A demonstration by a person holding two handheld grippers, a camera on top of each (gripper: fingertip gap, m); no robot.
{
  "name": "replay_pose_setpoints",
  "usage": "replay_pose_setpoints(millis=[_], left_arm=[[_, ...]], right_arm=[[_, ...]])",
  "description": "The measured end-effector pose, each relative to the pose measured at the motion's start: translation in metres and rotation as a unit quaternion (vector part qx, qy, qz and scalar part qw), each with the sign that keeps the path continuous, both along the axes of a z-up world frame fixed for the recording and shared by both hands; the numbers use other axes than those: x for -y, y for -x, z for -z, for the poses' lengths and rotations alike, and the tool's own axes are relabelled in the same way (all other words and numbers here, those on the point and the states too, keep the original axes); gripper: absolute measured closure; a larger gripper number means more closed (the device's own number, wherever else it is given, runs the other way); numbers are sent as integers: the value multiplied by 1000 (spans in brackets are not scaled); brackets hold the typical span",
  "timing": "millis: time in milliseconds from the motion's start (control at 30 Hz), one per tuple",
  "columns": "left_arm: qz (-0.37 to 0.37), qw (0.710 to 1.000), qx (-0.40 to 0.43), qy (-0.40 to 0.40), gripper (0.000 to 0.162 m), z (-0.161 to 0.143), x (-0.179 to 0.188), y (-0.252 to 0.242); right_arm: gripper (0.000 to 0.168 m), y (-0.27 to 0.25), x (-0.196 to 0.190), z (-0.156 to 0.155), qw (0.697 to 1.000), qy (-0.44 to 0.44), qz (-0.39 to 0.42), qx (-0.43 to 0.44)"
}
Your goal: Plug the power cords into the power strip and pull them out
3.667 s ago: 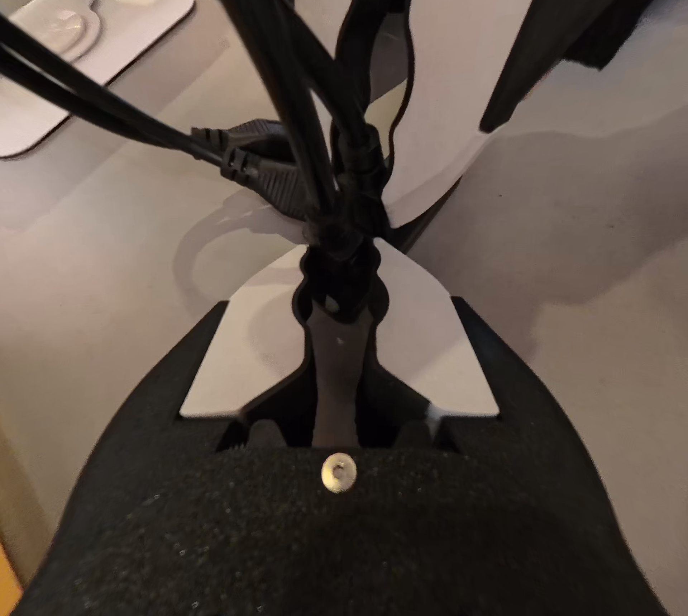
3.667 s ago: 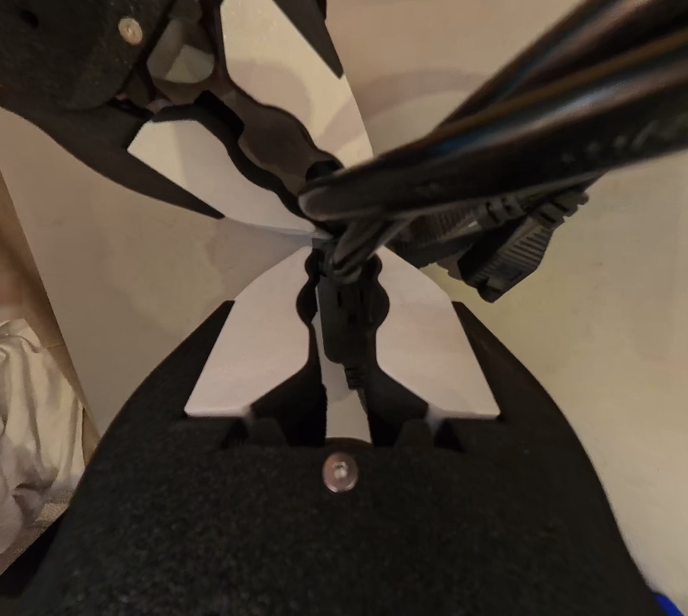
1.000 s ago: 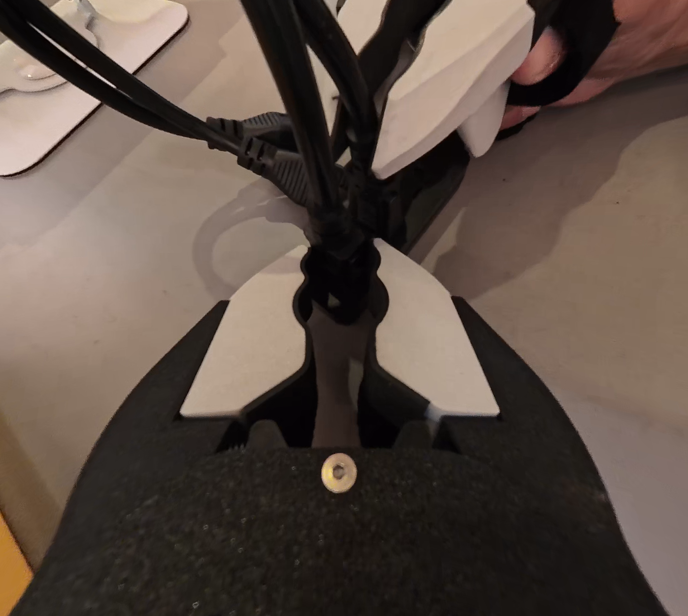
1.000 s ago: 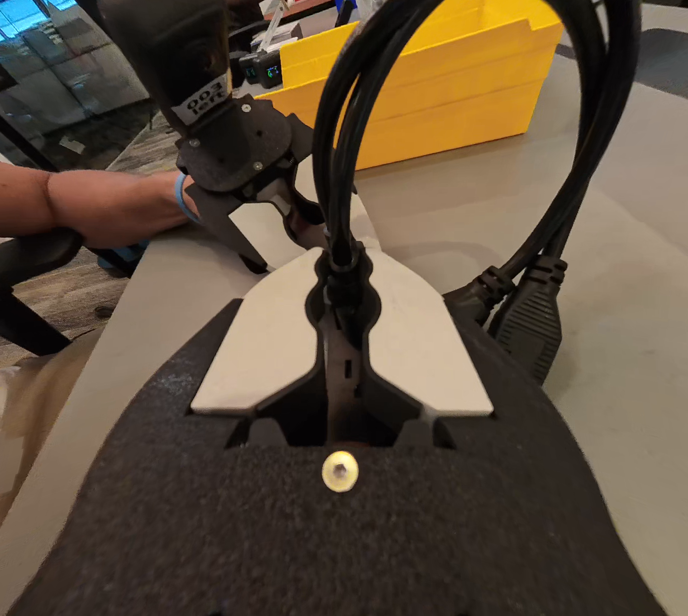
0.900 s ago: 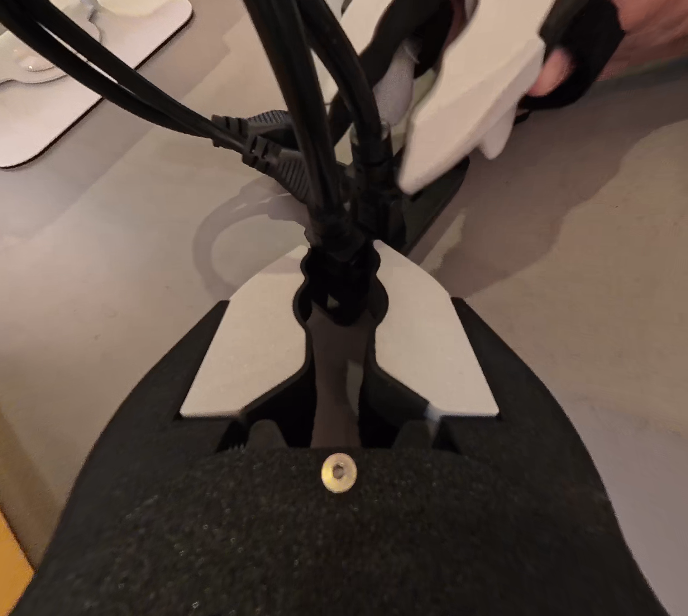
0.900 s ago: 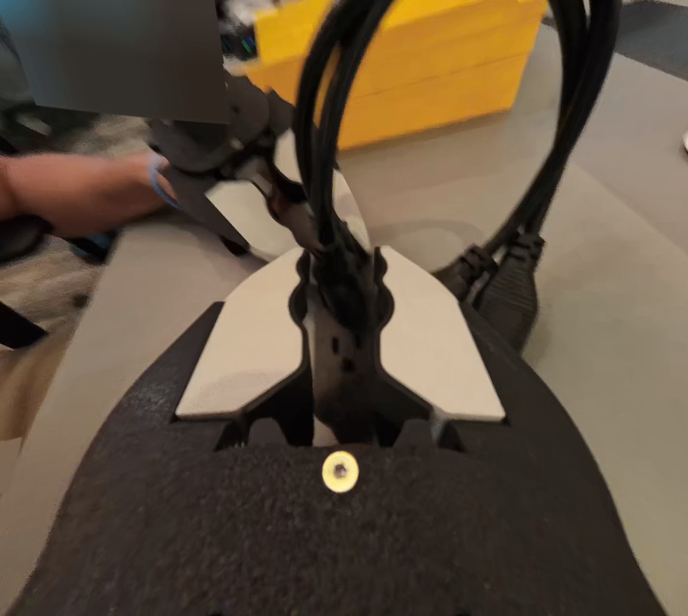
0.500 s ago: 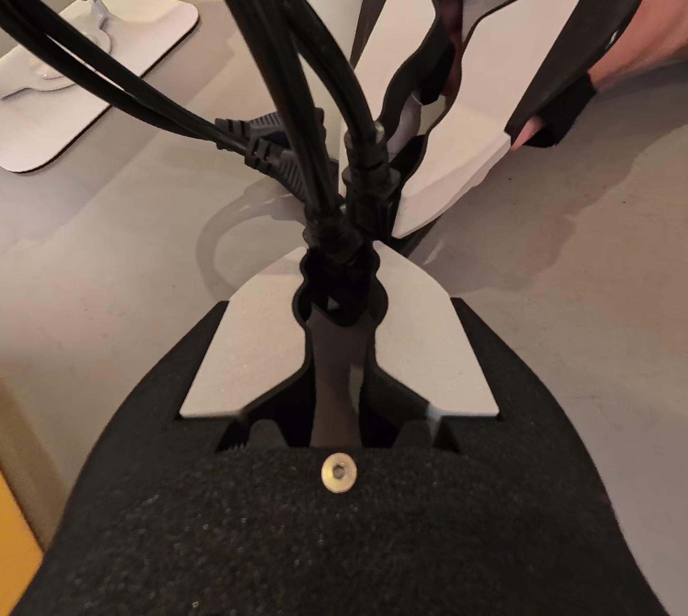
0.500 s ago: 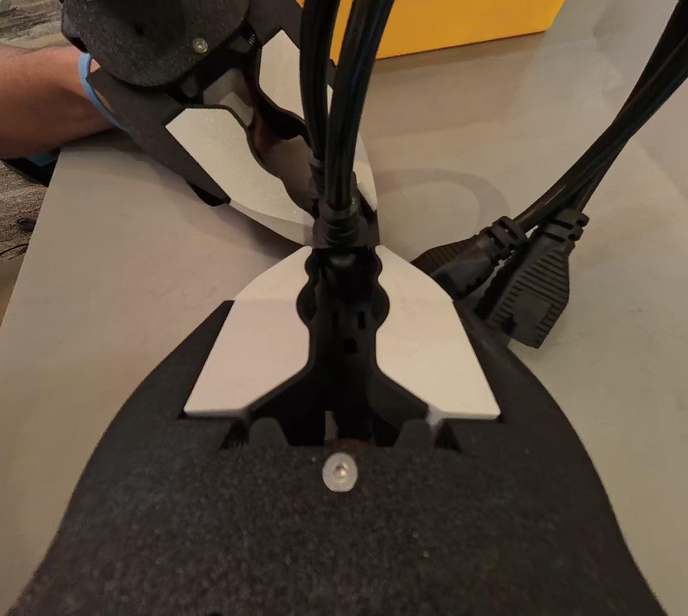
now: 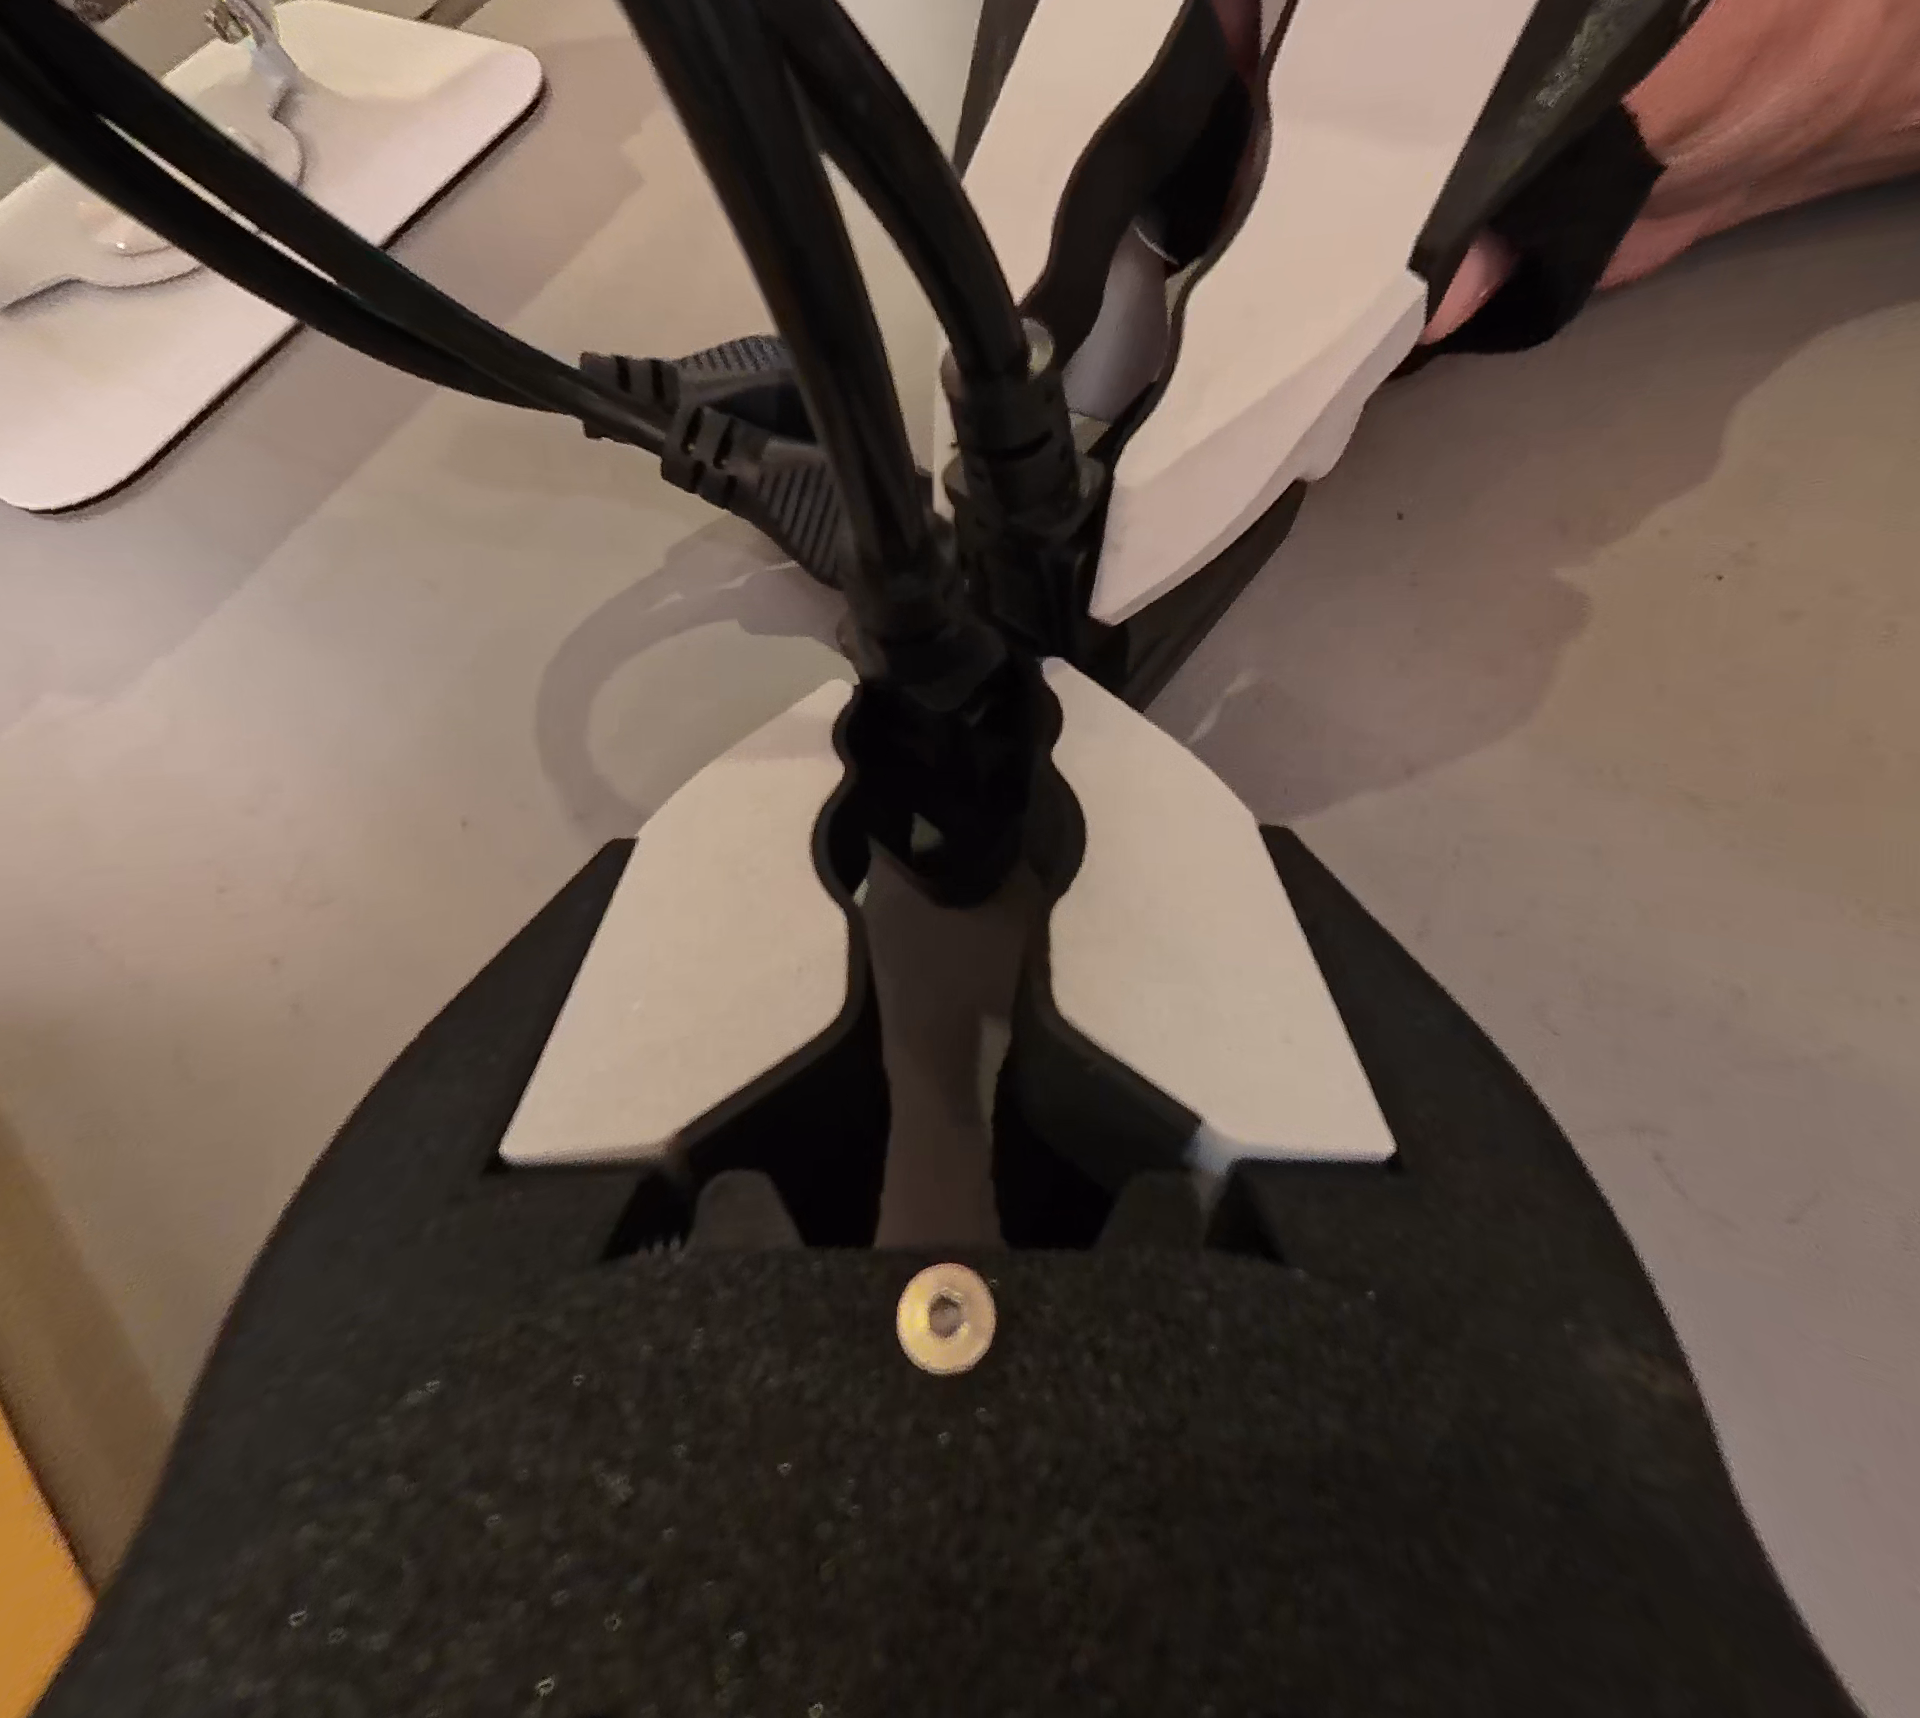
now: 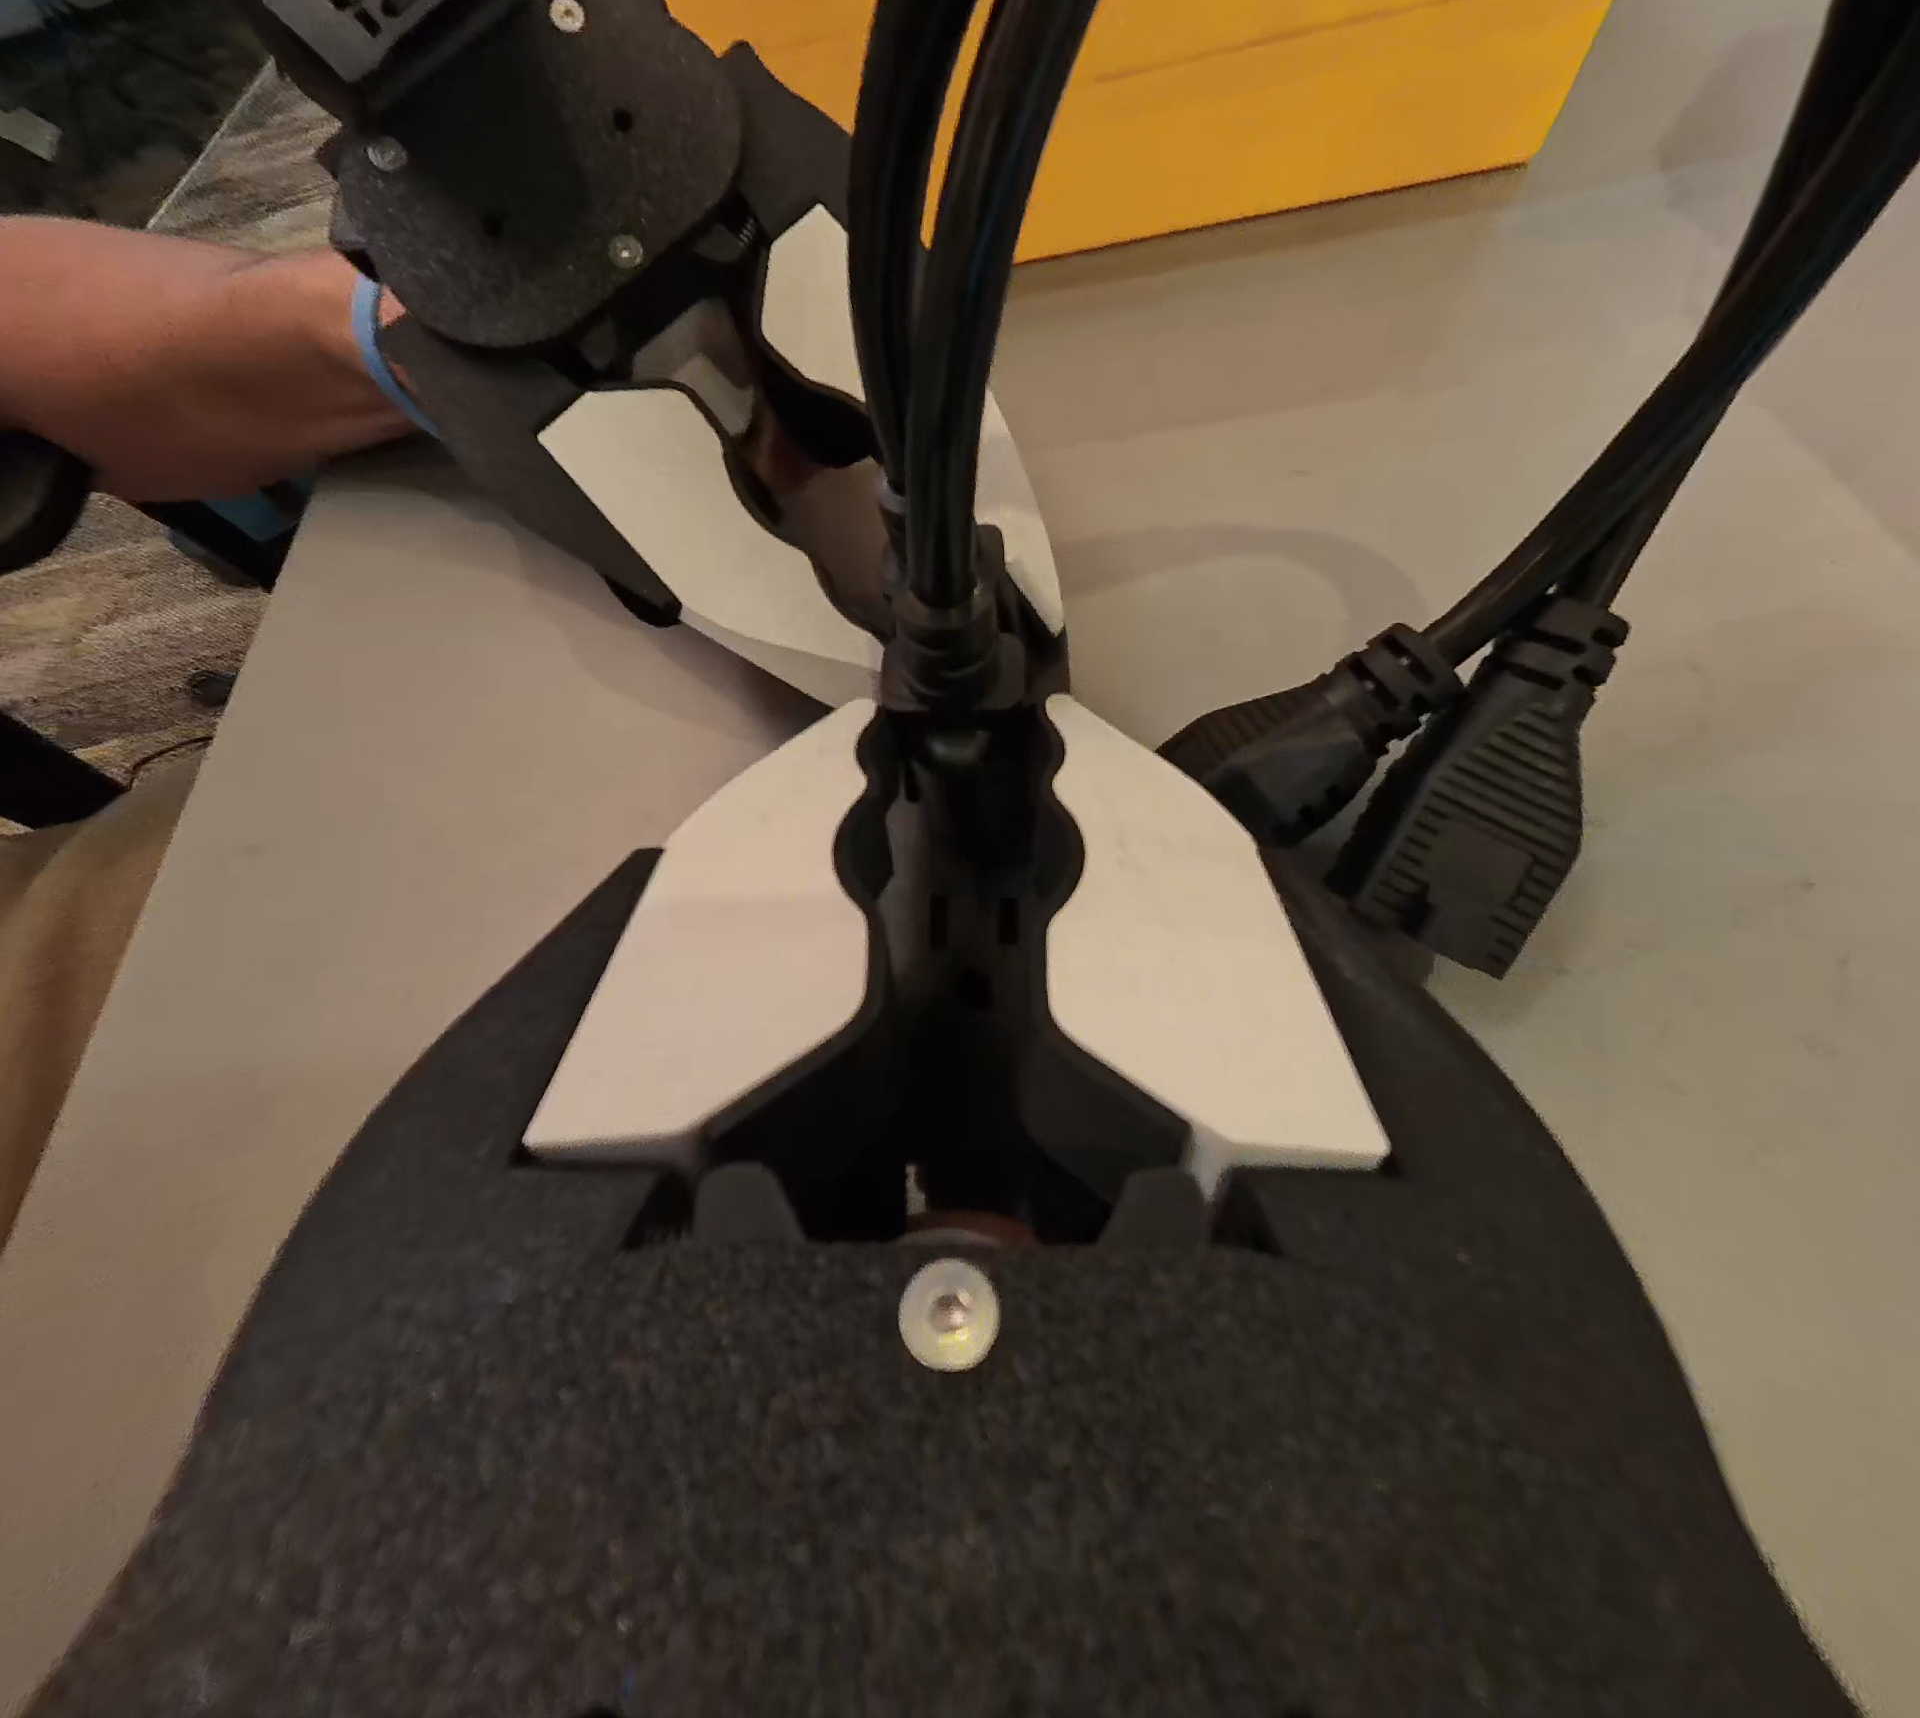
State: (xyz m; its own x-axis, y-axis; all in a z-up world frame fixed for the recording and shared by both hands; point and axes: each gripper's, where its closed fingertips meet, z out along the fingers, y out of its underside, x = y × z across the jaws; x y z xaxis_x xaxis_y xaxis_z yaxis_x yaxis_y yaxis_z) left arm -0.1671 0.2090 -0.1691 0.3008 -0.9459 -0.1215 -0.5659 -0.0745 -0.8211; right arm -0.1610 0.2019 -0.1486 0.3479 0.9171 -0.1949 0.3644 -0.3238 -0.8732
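Observation:
Two black power cords (image 9: 790,234) arch up from the grey table. My left gripper (image 9: 945,702) is shut on one cord's black plug (image 9: 935,764) at the table. My right gripper (image 10: 956,712) is shut on the other cord's plug (image 10: 940,660), right beside the first. The two grippers face each other, tips almost touching; the right one shows in the left wrist view (image 9: 1023,515), the left one in the right wrist view (image 10: 935,619). A black power strip face with outlet slots (image 10: 971,941) shows between the right fingers. The cords' other ends (image 10: 1455,795) lie on the table.
A yellow bin (image 10: 1299,6) stands on the table behind the left gripper. A white stand base (image 9: 260,214) sits at the far left in the left wrist view. The table's edge (image 10: 239,629) runs close on the left, where a hand (image 10: 177,359) holds the left gripper. The tips of both grippers are at nearly the same place.
The right gripper has swung round to face the left one and tipped down over its plug. The left gripper has hardly moved. Both stay shut on their plugs.

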Motion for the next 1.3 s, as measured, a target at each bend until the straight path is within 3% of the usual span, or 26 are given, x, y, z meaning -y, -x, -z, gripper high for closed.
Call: replay_pose_setpoints(millis=[33,933,1100,1300], left_arm=[[-1,1000,-2,0,134,1,0,0],[-13,1000,-6,0,134,3,-6,-3],[-22,1000,-3,16,135,2,-7,-1],[-48,999,-2,22,135,1,0,2]], right_arm=[[148,0,0,0,1000,-6,1,5],[149,-2,0,-15,998,15,0,-67],[145,0,-2,-11,998,14,8,-56],[127,-12,11,-23,995,45,52,-74]])
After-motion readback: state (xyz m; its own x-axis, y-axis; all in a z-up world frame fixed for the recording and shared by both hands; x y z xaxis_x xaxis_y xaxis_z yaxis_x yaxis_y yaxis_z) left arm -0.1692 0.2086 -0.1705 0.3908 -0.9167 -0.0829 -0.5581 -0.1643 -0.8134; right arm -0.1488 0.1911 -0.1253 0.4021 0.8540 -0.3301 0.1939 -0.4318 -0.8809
